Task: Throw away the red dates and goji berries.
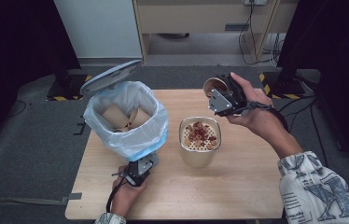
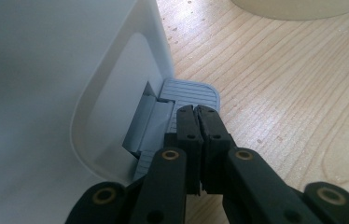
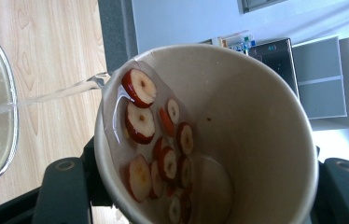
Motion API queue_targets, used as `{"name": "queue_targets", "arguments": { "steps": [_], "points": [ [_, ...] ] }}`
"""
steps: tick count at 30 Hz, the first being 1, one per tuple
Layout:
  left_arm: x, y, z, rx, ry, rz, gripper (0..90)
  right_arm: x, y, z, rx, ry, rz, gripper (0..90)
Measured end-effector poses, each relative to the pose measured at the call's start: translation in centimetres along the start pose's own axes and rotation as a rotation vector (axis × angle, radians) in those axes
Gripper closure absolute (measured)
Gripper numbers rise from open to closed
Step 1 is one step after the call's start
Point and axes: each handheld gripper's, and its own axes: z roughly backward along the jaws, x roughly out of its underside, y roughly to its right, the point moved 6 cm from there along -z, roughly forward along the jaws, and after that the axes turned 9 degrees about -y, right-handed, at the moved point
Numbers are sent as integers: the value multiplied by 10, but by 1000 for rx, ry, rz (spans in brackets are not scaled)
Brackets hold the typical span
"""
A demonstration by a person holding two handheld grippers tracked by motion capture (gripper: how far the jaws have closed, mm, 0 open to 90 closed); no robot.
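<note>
Here, a tan paper cup (image 3: 219,135) with red and white fruit slices (image 3: 158,140) and some water inside is held in the right gripper (image 1: 224,95). The cup is squeezed between the two black jaws, one on each side of it. It is tipped over on its side, with its open mouth turned toward the round metal bowl with a sieve on top (image 1: 200,140). A thin stream of water (image 3: 56,95) is seen running from the cup's lip down into the bowl. The bowl sits on the pale wooden table (image 1: 238,186), below the cup and a little toward the person. So the cup is lying along the line to the bowl, and the right gripper is the nearer one for this pour.

The slices are stuck against the lower wall of the cup. It is judged that more tipping will be needed before they slide out.

The left gripper (image 2: 196,135) is closed with nothing in it, and its tips are pressed on the grey ribbed foot pedal (image 2: 189,93) of the white bin lined with a clear plastic bag (image 1: 128,119). The bin's lid (image 1: 109,74) is up, and empty paper cups (image 1: 126,116) are lying inside.
</note>
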Motion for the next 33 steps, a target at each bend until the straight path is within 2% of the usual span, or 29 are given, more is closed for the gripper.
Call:
{"name": "queue_targets", "arguments": {
  "steps": [6, 14, 21, 28, 31, 33],
  "points": [
    [0, 0, 0, 0, 0, 0, 875, 0, 1, 0, 1, 2, -2, 329],
    [0, 0, 0, 0, 0, 0, 875, -3, 3, 3, 8, 1, 19, 330],
    [0, 0, 0, -1, -2, -1, 875, -3, 2, 4, 28, -17, 76, 329],
    [0, 0, 0, 1, -1, 1, 875, -2, 4, 5, 36, -20, 77, 329],
    [0, 0, 0, 1, -2, 0, 875, -5, 3, 6, 39, -20, 103, 329],
    [0, 0, 0, 0, -1, 0, 875, -5, 5, 6, 42, -20, 95, 329]
  ]
}}
